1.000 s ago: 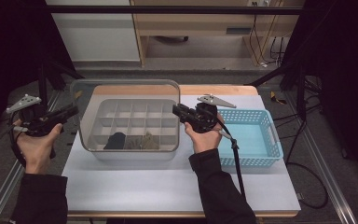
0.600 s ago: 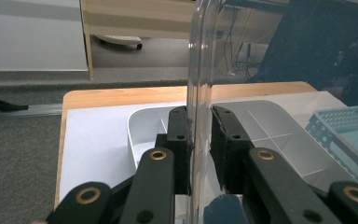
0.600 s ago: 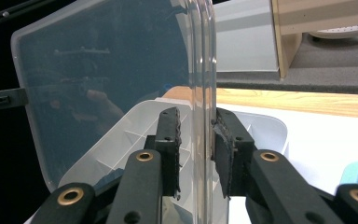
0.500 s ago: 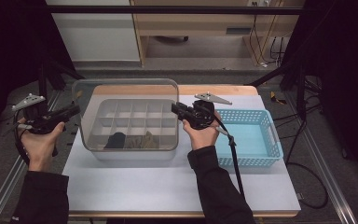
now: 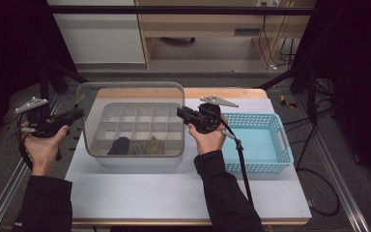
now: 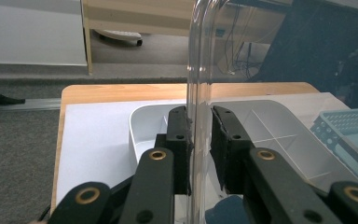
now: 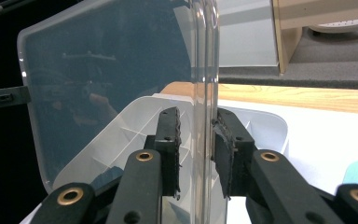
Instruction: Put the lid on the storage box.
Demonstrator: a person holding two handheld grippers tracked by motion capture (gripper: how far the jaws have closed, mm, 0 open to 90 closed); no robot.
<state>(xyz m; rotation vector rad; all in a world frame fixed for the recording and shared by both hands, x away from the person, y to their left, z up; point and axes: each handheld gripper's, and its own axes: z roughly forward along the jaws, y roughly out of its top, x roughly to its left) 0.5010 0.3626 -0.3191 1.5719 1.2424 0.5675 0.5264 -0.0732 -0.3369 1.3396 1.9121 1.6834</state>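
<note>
A clear plastic lid (image 5: 130,118) stands upright over a white divided organizer box (image 5: 135,133), held at its two side edges by a person with a tool in each hand. The left tool (image 5: 77,115) meets the lid's left edge; in the left gripper view the rim of the lid (image 6: 198,93) runs up between the two black jaws, the left jaw touching it and the right jaw a little off, so it is narrowly closed around the edge and I cannot tell whether both pads press. The right tool (image 5: 181,113) is at the lid's right edge; in the right gripper view the lid (image 7: 121,79) rises between its jaws too, with the right pad (image 7: 223,140) against the rim and a small gap on the left side (again a light, narrow hold at most).

The box sits on the white tabletop (image 5: 174,193) toward its left half, and two of its front compartments hold a dark item (image 5: 121,145) and an olive-coloured item (image 5: 149,145), likely cloth. Just to the right of the box, behind the right hand (image 5: 207,140), stands a light blue basket (image 5: 270,145)
</note>
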